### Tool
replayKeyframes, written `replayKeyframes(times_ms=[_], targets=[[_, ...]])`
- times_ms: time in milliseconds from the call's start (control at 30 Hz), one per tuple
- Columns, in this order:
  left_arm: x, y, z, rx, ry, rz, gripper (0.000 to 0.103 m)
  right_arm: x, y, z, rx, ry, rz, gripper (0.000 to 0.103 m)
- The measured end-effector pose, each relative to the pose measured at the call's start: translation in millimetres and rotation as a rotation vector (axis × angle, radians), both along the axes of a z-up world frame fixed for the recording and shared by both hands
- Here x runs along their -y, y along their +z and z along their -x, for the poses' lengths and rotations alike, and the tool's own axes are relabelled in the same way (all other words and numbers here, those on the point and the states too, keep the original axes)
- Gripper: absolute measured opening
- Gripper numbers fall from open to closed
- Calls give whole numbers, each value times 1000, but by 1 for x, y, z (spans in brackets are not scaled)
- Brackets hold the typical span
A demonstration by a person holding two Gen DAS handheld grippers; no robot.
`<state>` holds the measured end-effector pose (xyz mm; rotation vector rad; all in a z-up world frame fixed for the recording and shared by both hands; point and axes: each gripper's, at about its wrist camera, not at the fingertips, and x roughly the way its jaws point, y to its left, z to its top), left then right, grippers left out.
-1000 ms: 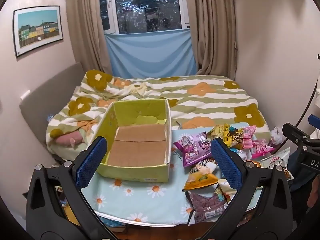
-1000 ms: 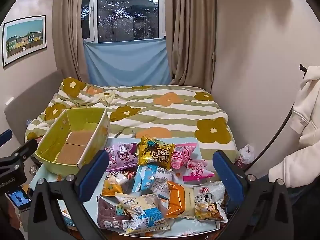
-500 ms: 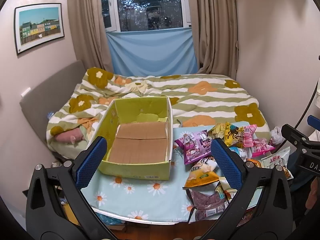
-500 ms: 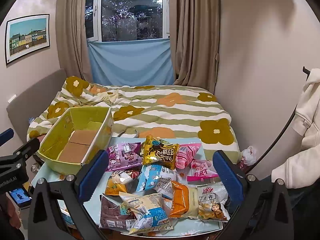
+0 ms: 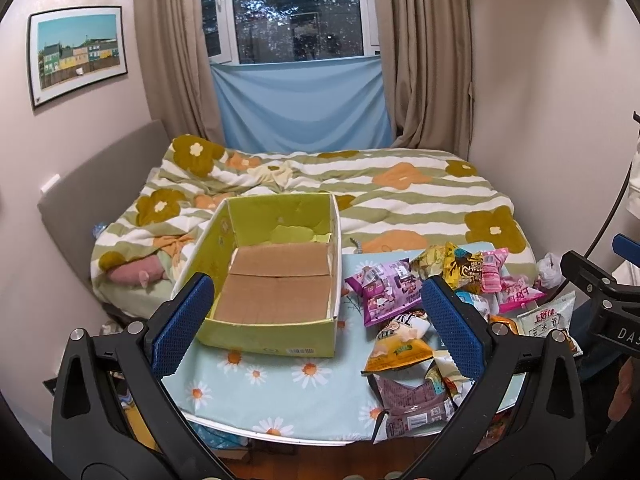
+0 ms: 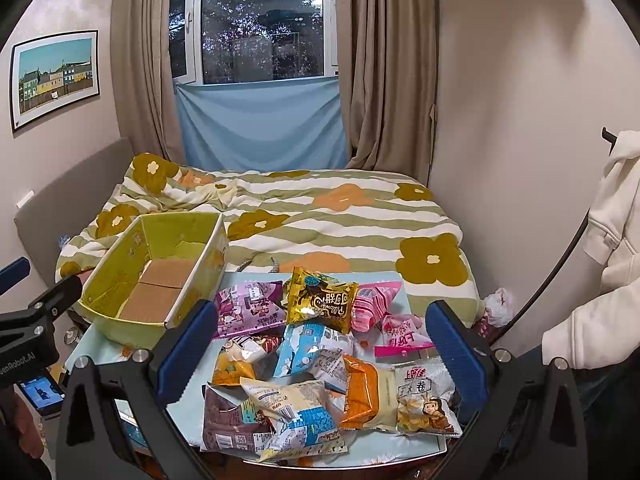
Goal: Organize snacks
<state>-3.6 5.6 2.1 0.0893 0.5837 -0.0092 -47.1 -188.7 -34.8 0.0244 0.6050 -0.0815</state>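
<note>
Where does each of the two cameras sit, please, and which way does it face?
Left wrist: on the left gripper, facing the green box; the right gripper shows at the edge.
Right wrist: on the right gripper, above the snack packets; the left gripper shows.
Shared: box, packets, bed.

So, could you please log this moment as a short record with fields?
setting: small table with daisy cloth at the foot of a bed
container: green cardboard box, open, only bare cardboard showing inside
snacks: pile of packets on the table, beside the box, none inside
left gripper: open, holding nothing
right gripper: open, holding nothing, facing the pile
</note>
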Motion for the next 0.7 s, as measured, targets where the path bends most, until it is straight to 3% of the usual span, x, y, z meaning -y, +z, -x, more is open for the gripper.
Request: replayKeyframes(times_ms=[700], targets=[[2, 0, 8, 2, 1, -1, 103, 1, 5, 9, 2, -2, -3, 103]])
